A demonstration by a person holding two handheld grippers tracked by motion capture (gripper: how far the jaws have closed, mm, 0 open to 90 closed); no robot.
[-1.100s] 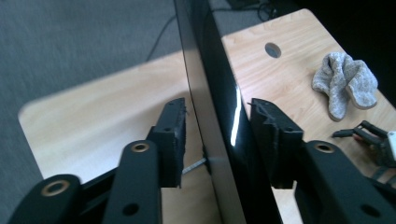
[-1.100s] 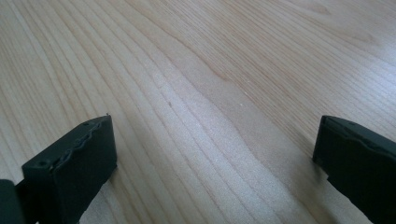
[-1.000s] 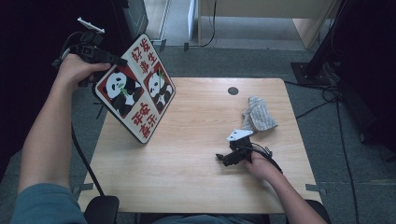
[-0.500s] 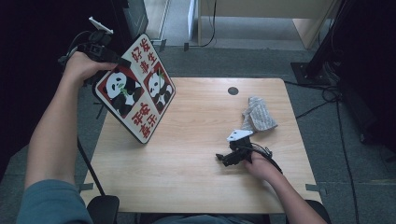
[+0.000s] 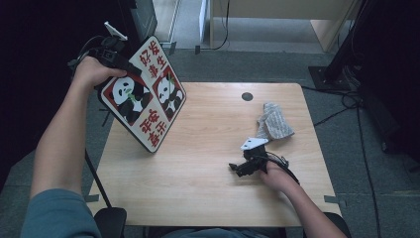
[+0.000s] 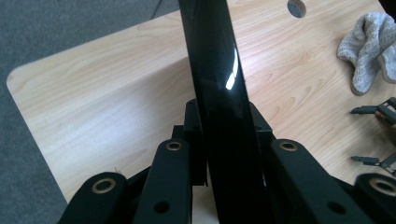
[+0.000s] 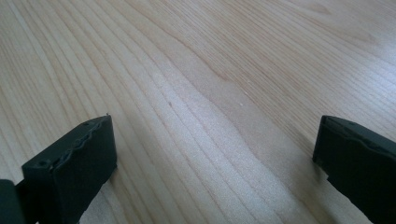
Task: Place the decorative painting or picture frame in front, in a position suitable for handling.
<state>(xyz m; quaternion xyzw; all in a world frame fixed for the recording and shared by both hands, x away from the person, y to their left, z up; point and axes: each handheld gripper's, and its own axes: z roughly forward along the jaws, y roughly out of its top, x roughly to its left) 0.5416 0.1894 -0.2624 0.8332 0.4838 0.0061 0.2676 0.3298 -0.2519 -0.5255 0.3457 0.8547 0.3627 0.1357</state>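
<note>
Glossy black from behind, red-and-white panda board (image 5: 143, 96), tilted at table's (image 5: 208, 163) left edge. Clamped by left gripper (image 5: 115, 55), jaws just closing. Right gripper (image 5: 236, 168) spread wide, resting on wood.

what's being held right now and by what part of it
The left claw has just been closing on the upper edge of the panda board, which stands tilted at the table's left side. The right claw holds nothing.
</note>
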